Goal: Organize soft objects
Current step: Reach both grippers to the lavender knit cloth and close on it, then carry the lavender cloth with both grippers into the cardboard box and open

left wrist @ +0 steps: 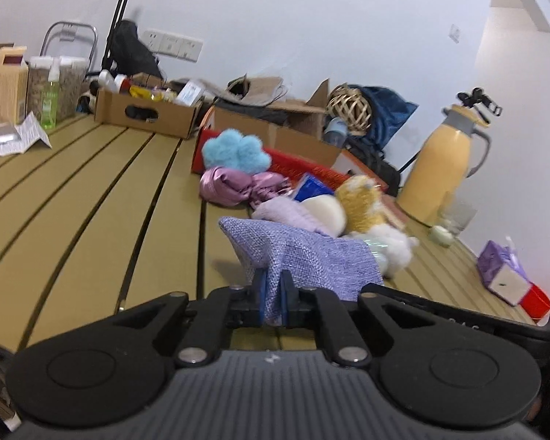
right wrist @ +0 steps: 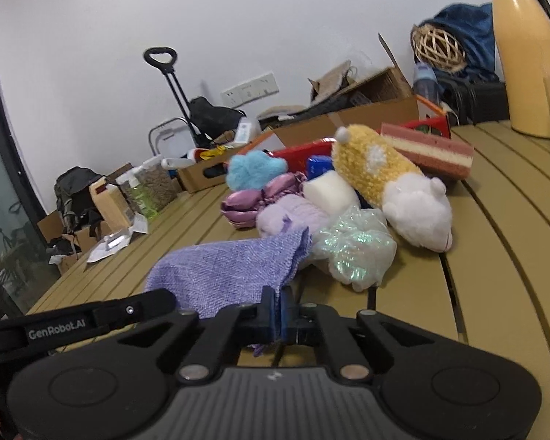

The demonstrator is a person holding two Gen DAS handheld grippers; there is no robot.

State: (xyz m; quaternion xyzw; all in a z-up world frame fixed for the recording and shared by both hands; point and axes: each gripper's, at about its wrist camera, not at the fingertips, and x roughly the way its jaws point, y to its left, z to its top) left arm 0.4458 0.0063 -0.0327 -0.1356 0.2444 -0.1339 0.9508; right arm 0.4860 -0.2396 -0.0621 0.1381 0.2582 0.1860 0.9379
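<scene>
Lavender cloth [left wrist: 304,256] hangs pinched at two spots: our left claw [left wrist: 273,293] is clamped on one edge, our right claw [right wrist: 278,311] on another, the fabric draped between them just above the slatted surface [left wrist: 91,198]. In the right wrist view the left claw's arm lies just beside the cloth on the left.

Directly behind the cloth sits the pile of soft things: an iridescent pouf [right wrist: 355,253], a white sponge [right wrist: 330,190], a pale purple knit [right wrist: 293,216], a yellow-and-white plush [right wrist: 385,183], shiny pink fabric [left wrist: 231,187] and a blue fluffy cloud [left wrist: 234,152].

Left of the pile the slats lie bare well out to the far edge; right of it we see open slats too.

A red tray [left wrist: 311,168] stands behind the pile; we cannot tell its contents. Cardboard boxes [left wrist: 146,113] beyond hold bottles and clutter. A yellow jug [left wrist: 443,172] stands to the right.
</scene>
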